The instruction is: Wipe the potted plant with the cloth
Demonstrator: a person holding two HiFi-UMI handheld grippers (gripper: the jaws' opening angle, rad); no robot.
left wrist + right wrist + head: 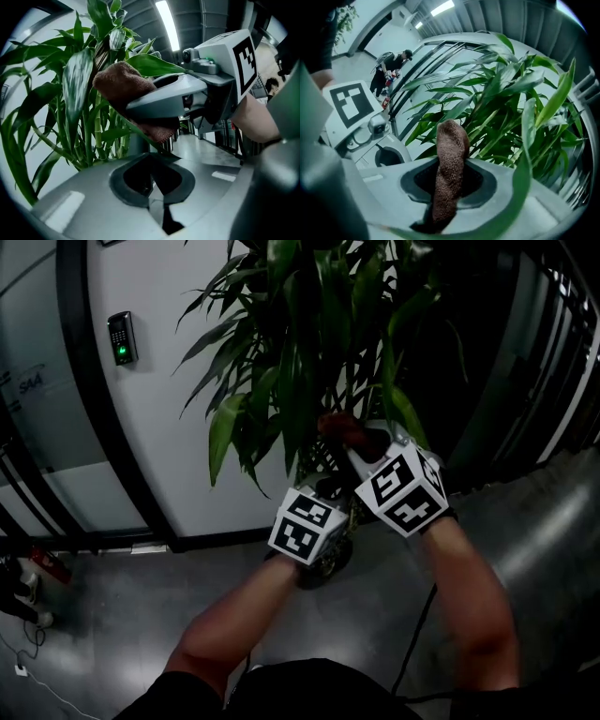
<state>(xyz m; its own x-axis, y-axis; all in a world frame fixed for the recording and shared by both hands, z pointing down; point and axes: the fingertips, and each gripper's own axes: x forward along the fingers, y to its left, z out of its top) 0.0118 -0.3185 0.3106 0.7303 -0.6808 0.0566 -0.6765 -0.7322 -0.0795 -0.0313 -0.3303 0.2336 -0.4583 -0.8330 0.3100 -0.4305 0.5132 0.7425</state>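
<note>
The potted plant (309, 343) has long green leaves and bamboo-like stalks (89, 136). My right gripper (450, 161) is shut on a brown cloth (450, 154), which sticks up from its jaws. In the left gripper view the cloth (122, 82) lies on a long leaf (140, 133) among the upper leaves. That leaf slants down into the closed jaws of my left gripper (157, 154), which holds its lower end. In the head view both grippers sit close together in front of the plant, with the left gripper (328, 488) lower and the right gripper (354, 442) higher with the cloth (339, 426).
The plant's dark pot (330, 563) stands on a grey floor against a white wall with a keypad (122, 337). Black-framed glass panels run along the left. Cables and a red object (47, 563) lie at the lower left. A person (391, 63) stands far off down the corridor.
</note>
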